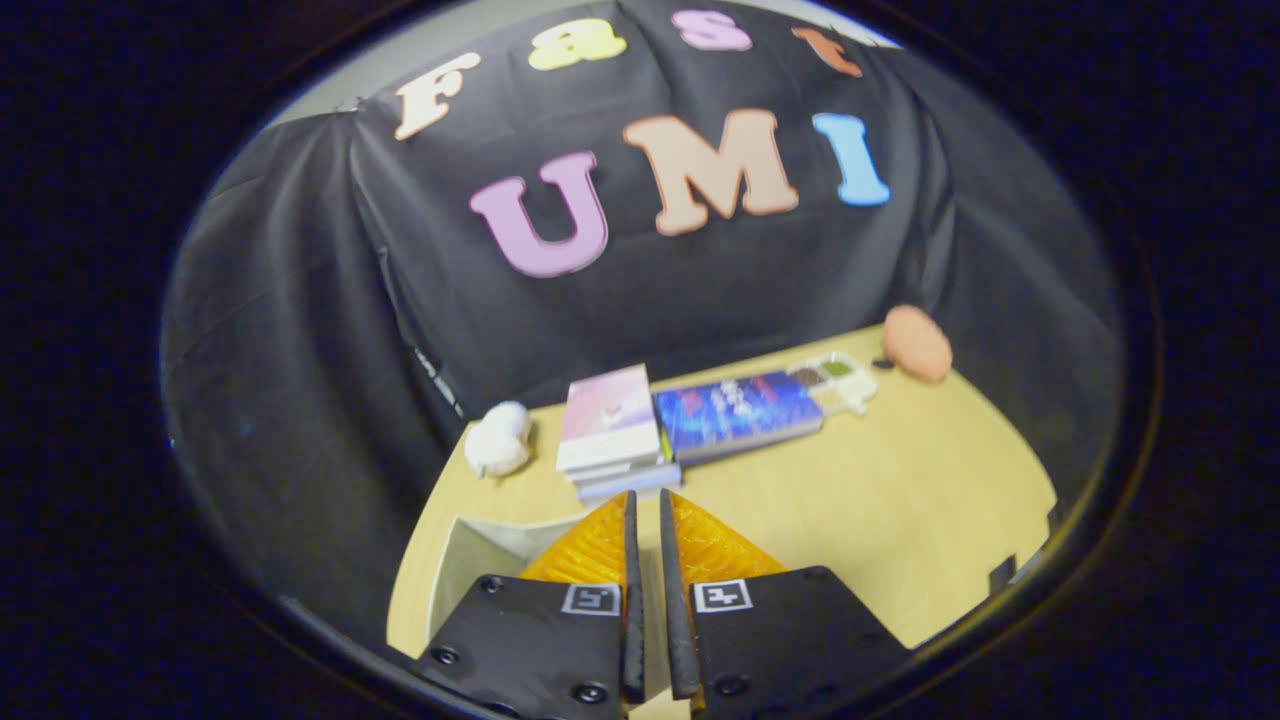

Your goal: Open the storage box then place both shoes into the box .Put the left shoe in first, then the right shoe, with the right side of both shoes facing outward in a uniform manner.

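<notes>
Overhead, the gripper (647,505) hung above the near part of the wooden table (900,500), its jaws drawn almost together with only a thin slit between them and nothing pinched there. Just to the left of the fingers (631,560), partly under them, lay the pale wall of what looked like the storage box (480,560); I could not tell whether it was open. Just beyond the fingertips sat a stack of books (610,430) with a pink cover on top, a blue book (735,412) touching its right side. A white plush toy (498,438) lay left of the stack. Farther right were a small compartment tray (835,378) and an orange plush ball (916,343) against the black cloth.
</notes>
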